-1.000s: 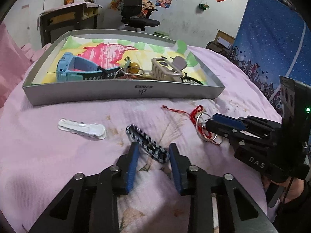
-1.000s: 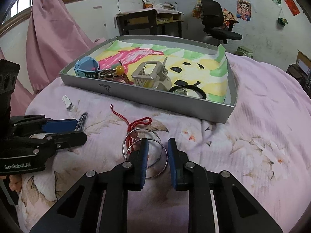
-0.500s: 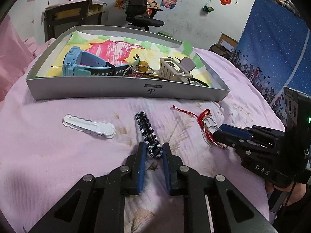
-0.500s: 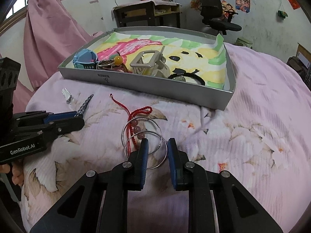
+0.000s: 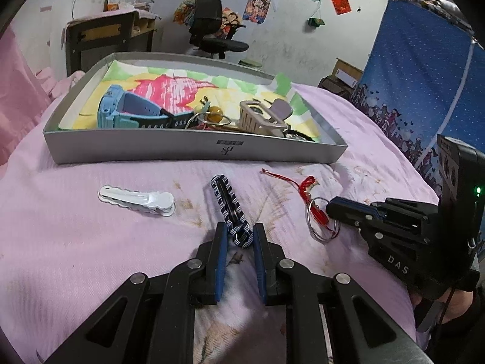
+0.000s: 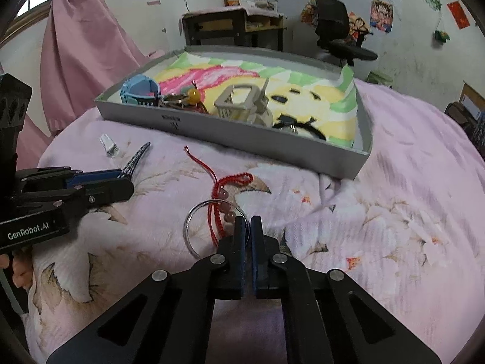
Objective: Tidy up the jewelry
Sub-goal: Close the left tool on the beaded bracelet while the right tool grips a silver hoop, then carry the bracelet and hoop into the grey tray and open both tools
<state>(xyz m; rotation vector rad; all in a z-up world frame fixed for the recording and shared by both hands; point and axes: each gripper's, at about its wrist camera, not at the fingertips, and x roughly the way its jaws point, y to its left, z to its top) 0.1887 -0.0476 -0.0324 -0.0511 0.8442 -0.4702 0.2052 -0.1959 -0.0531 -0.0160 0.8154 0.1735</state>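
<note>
A black-and-white striped hair clip [image 5: 230, 206] lies on the pink bedspread, and my left gripper [image 5: 240, 230] is shut on its near end. In the right wrist view the clip [image 6: 137, 158] sticks out past the left gripper [image 6: 127, 179]. My right gripper [image 6: 248, 221] is shut on the near edge of the silver bangle rings [image 6: 194, 221]. A red cord bracelet [image 6: 230, 182] with pink beads runs through the rings. From the left wrist view the right gripper [image 5: 332, 210] reaches in from the right to the rings [image 5: 318, 236]. A white hair clip [image 5: 136, 200] lies loose to the left.
A grey tray [image 5: 194, 151] with a colourful liner stands behind. It holds a blue watch [image 5: 121, 112], a key ring with an amber bead [image 5: 213, 118], a beige claw clip [image 5: 257, 118] and a black hair tie [image 6: 303, 130]. A desk and office chair stand farther back.
The left jaws have closed onto the striped clip. The right jaws have closed onto the silver rings, which now overlap as one loop. Both hands stayed almost in place.
</note>
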